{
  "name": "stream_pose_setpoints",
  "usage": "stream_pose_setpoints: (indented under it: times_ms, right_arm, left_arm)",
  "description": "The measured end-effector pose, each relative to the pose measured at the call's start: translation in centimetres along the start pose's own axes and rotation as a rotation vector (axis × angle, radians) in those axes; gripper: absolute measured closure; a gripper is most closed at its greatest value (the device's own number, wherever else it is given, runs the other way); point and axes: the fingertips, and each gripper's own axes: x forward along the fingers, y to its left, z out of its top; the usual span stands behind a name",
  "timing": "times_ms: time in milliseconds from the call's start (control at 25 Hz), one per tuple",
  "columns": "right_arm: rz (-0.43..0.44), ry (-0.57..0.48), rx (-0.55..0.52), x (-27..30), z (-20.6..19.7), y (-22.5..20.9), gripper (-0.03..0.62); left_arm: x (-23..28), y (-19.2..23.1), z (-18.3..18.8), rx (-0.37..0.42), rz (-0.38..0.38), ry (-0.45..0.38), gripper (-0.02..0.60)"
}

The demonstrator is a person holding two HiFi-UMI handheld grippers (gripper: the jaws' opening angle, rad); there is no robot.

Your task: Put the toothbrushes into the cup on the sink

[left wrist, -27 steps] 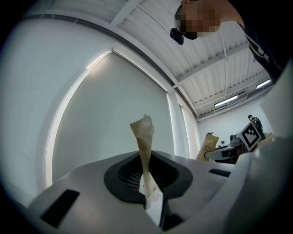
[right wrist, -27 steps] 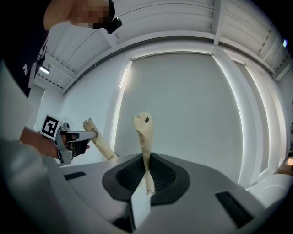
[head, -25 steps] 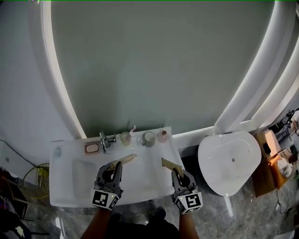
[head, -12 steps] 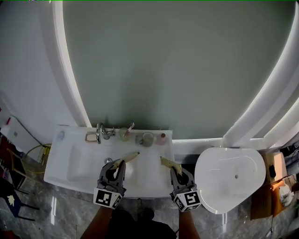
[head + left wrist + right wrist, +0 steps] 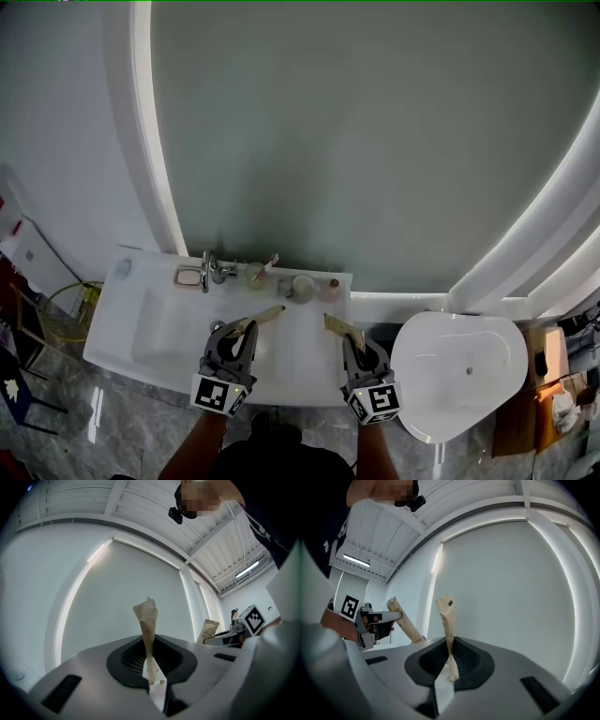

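In the head view both grippers hover over the front of the white sink (image 5: 141, 323). My left gripper (image 5: 242, 330) is shut on a tan paper-wrapped toothbrush (image 5: 262, 318) that sticks out toward the back right. My right gripper (image 5: 349, 339) is shut on a second wrapped toothbrush (image 5: 338, 327). In the left gripper view the wrapper (image 5: 147, 623) rises from between the jaws; in the right gripper view the other wrapper (image 5: 448, 627) does the same. On the sink's back ledge stand a cup (image 5: 254, 275) holding a toothbrush (image 5: 269, 262) and a second cup (image 5: 303, 287).
A faucet (image 5: 213, 272), a soap dish (image 5: 187, 276) and a small pink cup (image 5: 329, 288) share the back ledge. A white toilet lid (image 5: 459, 370) lies right of the sink. A large arched mirror fills the wall behind. Cardboard boxes (image 5: 542, 375) stand at far right.
The head view has swung, so the sink and toilet sit differently in the picture. Both grippers have drifted a little with it, each still holding its wrapped toothbrush.
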Motion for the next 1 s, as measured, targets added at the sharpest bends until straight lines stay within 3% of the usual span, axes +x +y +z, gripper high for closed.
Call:
stream_pose_setpoints:
  times_ms: [560, 1000]
  right_arm:
    - [-0.015, -0.022, -0.003, 3.0, 0.4, -0.7, 0.546]
    - [0.037, -0.019, 0.01, 4.7, 0.1, -3.5, 0.546]
  left_arm:
    - [2.2, 1.7, -1.2, -0.011, -0.018, -0.004, 0.535]
    - [4.4, 1.7, -1.9, 0.004, 0.058, 0.01, 0.535]
